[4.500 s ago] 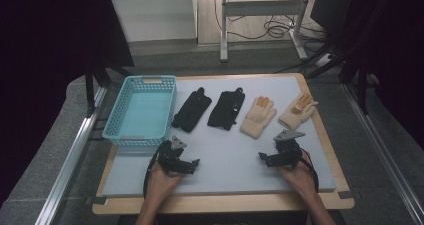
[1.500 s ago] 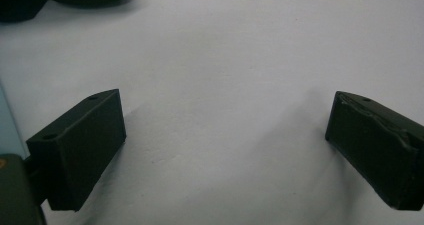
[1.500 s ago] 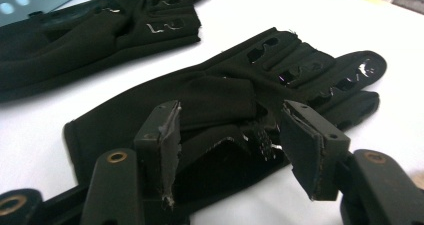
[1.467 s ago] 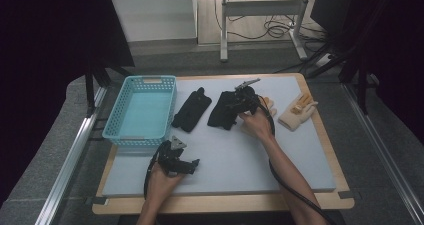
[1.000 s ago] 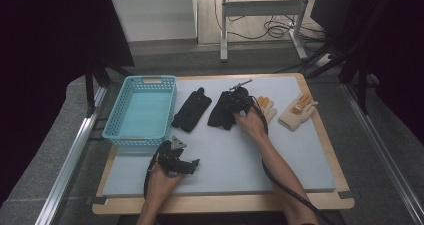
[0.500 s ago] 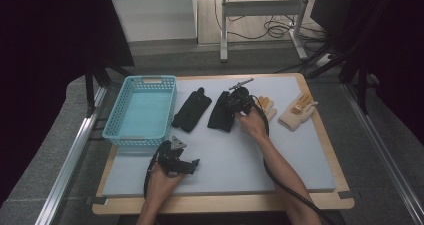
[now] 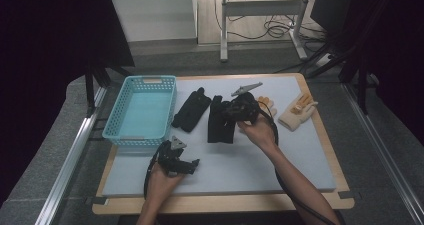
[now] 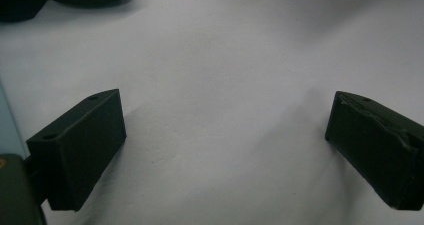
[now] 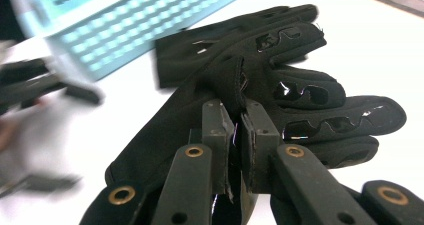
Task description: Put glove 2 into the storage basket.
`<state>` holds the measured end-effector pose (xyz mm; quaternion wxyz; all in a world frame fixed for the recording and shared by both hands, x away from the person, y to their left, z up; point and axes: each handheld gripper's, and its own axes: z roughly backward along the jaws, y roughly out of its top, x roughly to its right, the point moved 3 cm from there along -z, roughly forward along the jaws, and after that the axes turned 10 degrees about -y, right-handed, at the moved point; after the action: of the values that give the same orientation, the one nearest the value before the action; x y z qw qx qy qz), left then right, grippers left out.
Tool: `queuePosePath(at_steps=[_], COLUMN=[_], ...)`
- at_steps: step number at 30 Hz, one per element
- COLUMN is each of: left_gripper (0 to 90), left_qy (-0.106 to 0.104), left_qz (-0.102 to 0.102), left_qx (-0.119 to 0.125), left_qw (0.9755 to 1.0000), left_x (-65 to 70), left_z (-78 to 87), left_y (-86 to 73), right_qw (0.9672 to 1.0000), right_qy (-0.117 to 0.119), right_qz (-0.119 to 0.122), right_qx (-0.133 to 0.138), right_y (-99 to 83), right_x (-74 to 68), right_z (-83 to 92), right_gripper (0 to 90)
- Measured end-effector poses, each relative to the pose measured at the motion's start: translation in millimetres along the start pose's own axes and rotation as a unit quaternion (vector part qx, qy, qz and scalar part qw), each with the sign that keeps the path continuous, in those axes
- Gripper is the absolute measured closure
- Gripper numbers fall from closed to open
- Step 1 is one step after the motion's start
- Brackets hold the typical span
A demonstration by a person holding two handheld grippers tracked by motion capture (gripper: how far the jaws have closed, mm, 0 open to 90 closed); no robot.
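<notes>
Now right tool (image 9: 235,135) pinching black glove (image 9: 260,80)

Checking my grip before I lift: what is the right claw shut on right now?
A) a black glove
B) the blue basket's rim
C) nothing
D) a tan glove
A: in the right gripper view the right claw pinches a fold of the black glove.
</notes>
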<state>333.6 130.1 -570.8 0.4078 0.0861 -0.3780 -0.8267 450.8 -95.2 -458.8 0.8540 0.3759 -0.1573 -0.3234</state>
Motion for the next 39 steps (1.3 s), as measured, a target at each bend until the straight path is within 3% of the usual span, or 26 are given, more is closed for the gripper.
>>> queuePosePath(at_steps=[3, 4, 7, 11, 13, 14, 15, 19, 21, 22, 24, 32, 33, 36, 39], left_gripper=[3.4, 3.3, 3.4, 3.4, 3.4, 3.4, 3.4, 3.3, 3.4, 3.4, 3.4, 3.4, 3.4, 3.4, 3.4], left_qy=[0.0, 0.0, 0.001, 0.0, 0.001, 0.0, 0.001, 0.001, 0.001, 0.001, 0.0, 0.0, 0.0, 0.0, 0.0], left_qz=[0.002, 0.002, 0.001, 0.001, 0.002, 0.002, 0.001, 0.001, 0.0, -0.002, -0.001, 0.0, 0.0, 0.001, 0.001], left_qx=[0.002, 0.002, 0.002, 0.001, 0.002, 0.002, 0.002, 0.002, 0.0, -0.002, -0.002, 0.0, 0.0, 0.0, 0.0], left_qw=[1.0, 1.0, 1.0, 1.0, 1.0, 1.0, 1.0, 1.0, 1.0, 1.0, 1.0, 1.0, 1.0, 1.0, 1.0], left_x=[0.3, 0.3, 0.2, 0.1, 0.4, 0.3, 0.1, 0.1, 0.0, -0.2, -0.1, 0.1, 0.1, 0.1, 0.1], left_z=[-0.2, -0.2, -0.2, -0.1, -0.2, -0.2, -0.1, -0.1, 0.1, 0.3, 0.3, 0.1, 0.1, 0.1, 0.1], left_y=[0.2, 0.2, 0.2, 0.2, 0.1, 0.1, 0.2, 0.2, 0.1, 0.1, 0.0, 0.0, 0.1, 0.1, 0.0], right_qw=[0.9999, 0.9999, 0.9995, 0.9995, 0.9994, 0.9994, 0.9997, 0.9997, 0.9995, 0.9992, 0.9992, 0.9981, 0.9981, 0.9979, 0.9979], right_qy=[0.008, 0.008, 0.007, 0.016, 0.026, 0.026, 0.006, -0.018, -0.031, -0.039, -0.035, -0.043, -0.042, -0.046, -0.045], right_qz=[0.012, 0.012, 0.027, 0.018, 0.01, 0.012, 0.021, 0.014, 0.005, -0.005, -0.016, -0.023, -0.023, -0.015, -0.014], right_qx=[-0.002, -0.002, -0.014, -0.018, -0.02, -0.021, -0.01, 0.006, 0.004, -0.006, -0.014, -0.038, -0.04, -0.042, -0.044], right_y=[-22.3, -22.3, -52.6, -73.6, -82.7, -84.8, -82.8, -74.7, -73.4, -77.2, -83.9, -101.1, -101.7, -101.0, -98.5], right_x=[-23.0, -23.0, -41.4, -49.3, -52.9, -53.8, -52.1, -37.0, -23.2, -11.6, -4.3, 0.1, 0.6, 1.7, 3.7], right_z=[16.4, 16.4, 18.9, 15.8, 14.4, 14.7, 19.8, 30.1, 31.7, 28.0, 20.7, -7.2, -10.0, -13.1, -13.1], right_gripper=[80.4, 80.4, 79.7, 79.2, 75.0, 67.2, 56.8, 55.5, 59.9, 62.2, 62.3, 59.2, 60.5, 78.8, 83.3])
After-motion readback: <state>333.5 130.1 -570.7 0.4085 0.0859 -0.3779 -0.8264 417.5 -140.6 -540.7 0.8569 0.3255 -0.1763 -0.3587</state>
